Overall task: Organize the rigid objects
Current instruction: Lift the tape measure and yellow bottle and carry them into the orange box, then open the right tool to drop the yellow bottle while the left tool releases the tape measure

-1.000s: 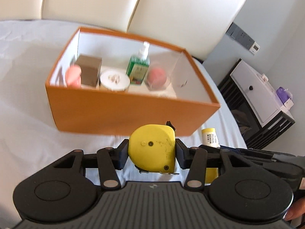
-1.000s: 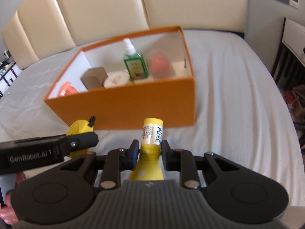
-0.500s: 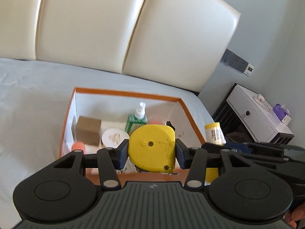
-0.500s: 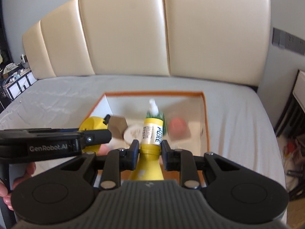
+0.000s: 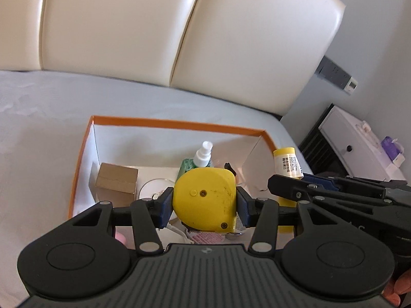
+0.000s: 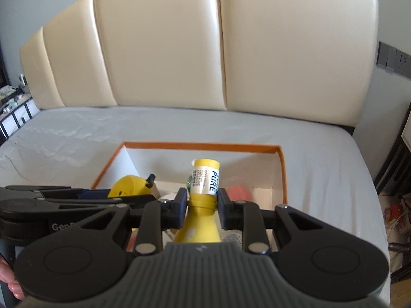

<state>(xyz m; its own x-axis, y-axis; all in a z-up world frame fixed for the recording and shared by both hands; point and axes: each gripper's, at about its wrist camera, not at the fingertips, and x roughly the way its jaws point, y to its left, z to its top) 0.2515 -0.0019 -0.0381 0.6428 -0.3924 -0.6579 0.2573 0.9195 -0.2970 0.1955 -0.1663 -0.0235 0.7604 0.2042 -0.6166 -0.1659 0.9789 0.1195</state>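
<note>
- A bed with a pale grey sheet (image 6: 231, 131) stood before a cream padded headboard (image 5: 143, 33); on the sheet lay an open orange box (image 5: 177, 124) with white inner walls.
- The left gripper (image 5: 204, 204) was clamped on a yellow tape measure (image 5: 205, 200), a pad pressed to each flat side, held above the near part of the box.
- The right gripper (image 6: 200, 205) was closed on the neck of a yellow bottle (image 6: 205, 179), its capped, white-labelled end pointing forward over the box's middle.
- In the left wrist view that same bottle showed just right of the tape measure, at the box's right wall, with the right gripper's black frame crossing in front of it.
- Inside the box stood a green spray bottle (image 5: 199, 159) with a white nozzle, upright behind the tape measure.
- A brown cardboard carton (image 5: 117, 183) sat towards the left wall, a round white tin (image 5: 151, 187) beside it.
- A pink round object (image 6: 237, 192) lay towards the right wall in the right wrist view.
- Beyond the bed on the right stood a white bedside cabinet (image 5: 357, 146), and a grey switch panel (image 5: 336, 74) was fixed to the wall.
- A fingertip (image 5: 400, 287) showed at the lower right edge of the left wrist view.
</note>
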